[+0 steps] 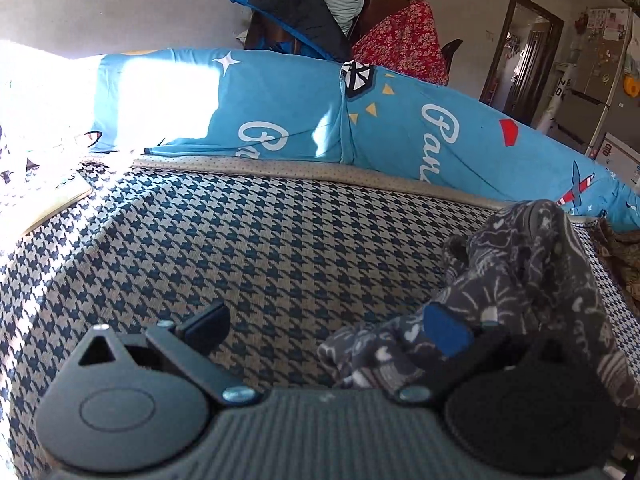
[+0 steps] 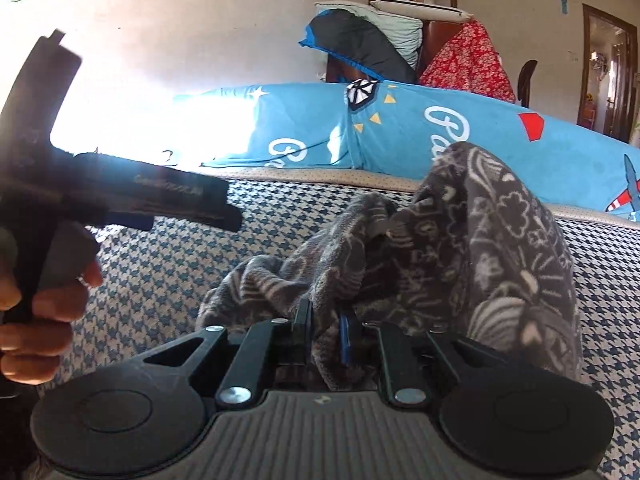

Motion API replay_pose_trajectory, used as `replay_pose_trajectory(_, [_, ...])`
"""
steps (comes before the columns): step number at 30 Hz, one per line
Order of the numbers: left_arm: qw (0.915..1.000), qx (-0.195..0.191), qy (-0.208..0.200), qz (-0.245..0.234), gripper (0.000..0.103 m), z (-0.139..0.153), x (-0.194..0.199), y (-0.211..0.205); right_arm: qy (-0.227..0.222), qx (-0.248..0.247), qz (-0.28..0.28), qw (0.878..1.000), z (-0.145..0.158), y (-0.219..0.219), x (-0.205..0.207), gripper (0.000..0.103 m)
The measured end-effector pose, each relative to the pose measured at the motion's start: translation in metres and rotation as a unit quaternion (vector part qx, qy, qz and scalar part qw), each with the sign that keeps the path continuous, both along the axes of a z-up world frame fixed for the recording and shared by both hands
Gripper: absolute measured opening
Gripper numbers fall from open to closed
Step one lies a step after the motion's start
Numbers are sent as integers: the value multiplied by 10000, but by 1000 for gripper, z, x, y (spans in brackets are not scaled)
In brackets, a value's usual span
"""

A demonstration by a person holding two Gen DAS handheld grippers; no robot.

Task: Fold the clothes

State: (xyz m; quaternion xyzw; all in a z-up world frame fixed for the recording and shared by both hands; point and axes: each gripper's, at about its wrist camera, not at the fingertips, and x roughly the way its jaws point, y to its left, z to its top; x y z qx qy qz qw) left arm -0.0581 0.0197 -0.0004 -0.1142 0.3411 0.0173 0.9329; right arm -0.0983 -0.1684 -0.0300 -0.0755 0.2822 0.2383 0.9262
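One grey patterned garment (image 2: 460,248), bunched; right gripper (image 2: 326,334) fingers clamp it, left gripper (image 1: 332,332) fingers spread wide beside it.

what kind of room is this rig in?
Most likely a lived-in home room. A houndstooth-covered bed or sofa with a long blue printed bolster, bedding heaped on furniture behind, and a magnet-covered fridge by a doorway.

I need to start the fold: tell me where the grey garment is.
The grey garment lies bunched on the houndstooth cover, in front of the blue quilt. The right gripper is pinching it; in the left view it sits at right.
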Motion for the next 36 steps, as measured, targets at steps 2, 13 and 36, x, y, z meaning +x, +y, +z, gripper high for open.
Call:
replay_pose_trajectory(2, [9999, -74, -68, -96, 103, 1, -4, -1, 31, -85, 172, 9998, -4, 8, -10, 14])
replay_pose_trajectory(13, [9904, -663, -37, -1214, 103, -5, -21, -23, 318, -415, 777, 9956, -28, 32, -38, 14])
replay_pose_trajectory(36, [9901, 210, 1333, -398, 103, -55, -24, -37, -110, 65, -784, 9968, 16, -17, -16, 49])
